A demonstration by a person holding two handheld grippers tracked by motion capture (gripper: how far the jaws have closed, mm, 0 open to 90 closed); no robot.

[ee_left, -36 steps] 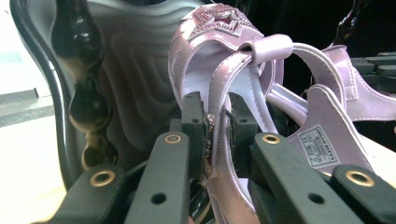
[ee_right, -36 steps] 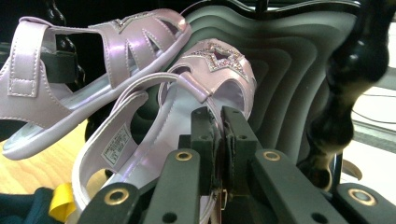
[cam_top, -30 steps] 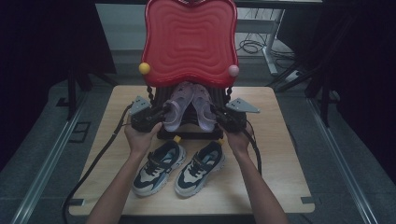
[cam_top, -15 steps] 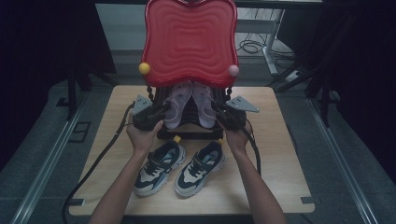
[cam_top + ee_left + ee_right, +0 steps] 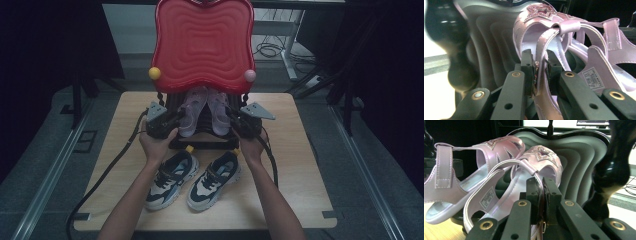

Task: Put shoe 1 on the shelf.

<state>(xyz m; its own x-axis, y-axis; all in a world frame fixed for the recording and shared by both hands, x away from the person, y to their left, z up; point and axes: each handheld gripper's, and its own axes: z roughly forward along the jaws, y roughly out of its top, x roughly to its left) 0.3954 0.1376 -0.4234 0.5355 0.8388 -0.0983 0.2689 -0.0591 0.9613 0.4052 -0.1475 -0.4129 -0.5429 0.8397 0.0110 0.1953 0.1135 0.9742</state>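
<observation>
The left tool (image 5: 541,72) gripped one lilac sandal's (image 5: 541,37) strap; the right tool (image 5: 542,195) gripped the other sandal's (image 5: 534,167) strap.

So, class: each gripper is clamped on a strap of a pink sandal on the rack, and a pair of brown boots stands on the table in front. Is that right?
Not quite. The pair in front of the rack is dark-and-white sneakers, not brown boots, as the high view shows. The rest holds: the left gripper and right gripper each clamp a strap of a pink sandal.
</observation>
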